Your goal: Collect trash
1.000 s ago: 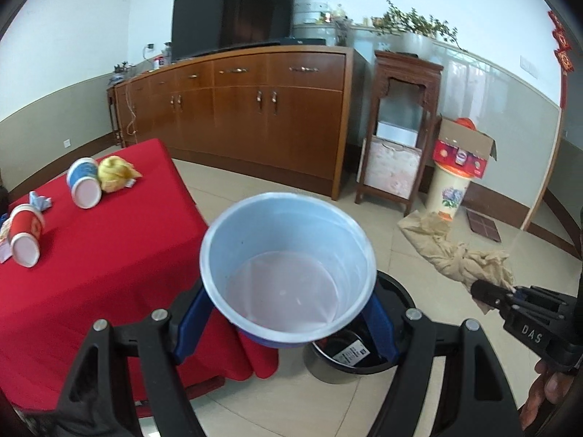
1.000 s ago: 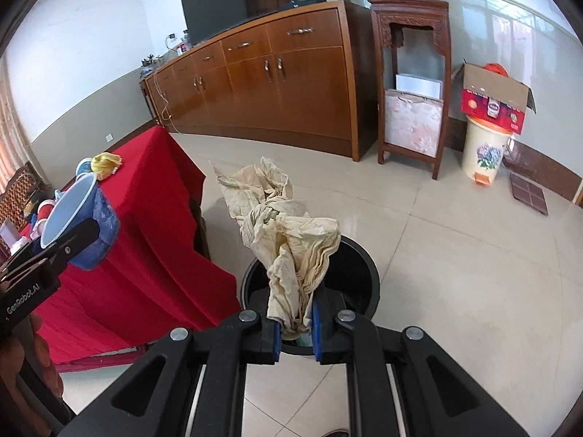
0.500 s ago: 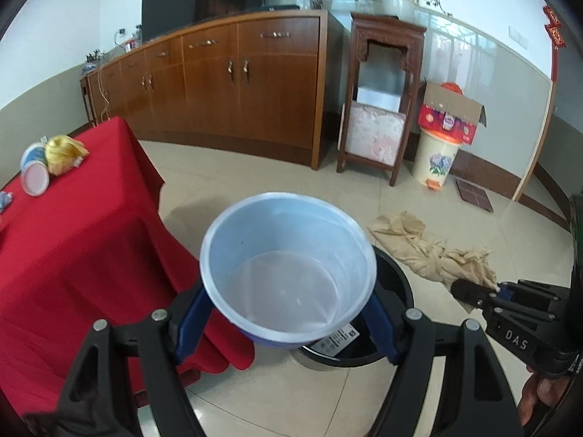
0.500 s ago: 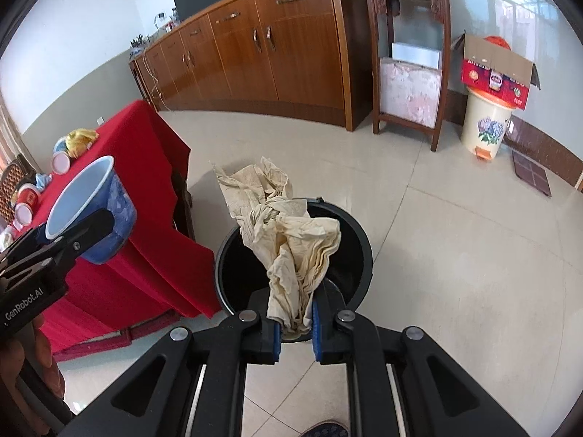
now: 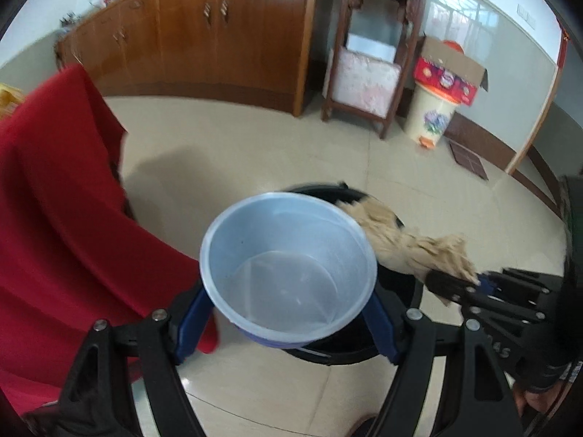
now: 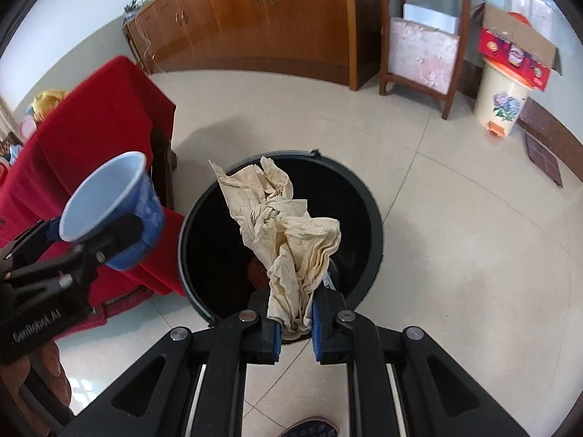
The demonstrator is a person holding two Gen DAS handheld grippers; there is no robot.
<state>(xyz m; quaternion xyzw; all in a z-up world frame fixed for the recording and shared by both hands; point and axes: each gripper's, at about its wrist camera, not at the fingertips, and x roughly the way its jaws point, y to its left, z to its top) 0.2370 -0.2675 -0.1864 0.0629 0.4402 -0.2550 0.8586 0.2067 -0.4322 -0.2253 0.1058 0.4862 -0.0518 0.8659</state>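
Note:
My left gripper (image 5: 288,324) is shut on an empty blue paper cup (image 5: 288,266), its blue pads pressed against the cup's sides. The cup hangs over the near rim of a round black trash bin (image 5: 320,191) on the floor. My right gripper (image 6: 296,322) is shut on a crumpled beige paper (image 6: 288,229), which hangs right above the open mouth of the bin (image 6: 368,196). In the right wrist view the left gripper (image 6: 91,240) with the cup (image 6: 109,204) sits left of the bin. In the left wrist view the right gripper (image 5: 470,284) holds the paper (image 5: 411,247) at right.
A table with a red cloth (image 6: 91,127) stands close on the left of the bin, with cups and a yellow wrapper (image 6: 47,98) on it. A wooden sideboard (image 6: 255,18), a wooden stand (image 6: 422,29) and a cream bin with a box (image 6: 506,83) line the far wall. A shoe (image 6: 309,429) shows at the bottom.
Both grippers have sunk and tilted downward toward the black bin, which now looks larger and closer. The cup and the paper stay gripped.

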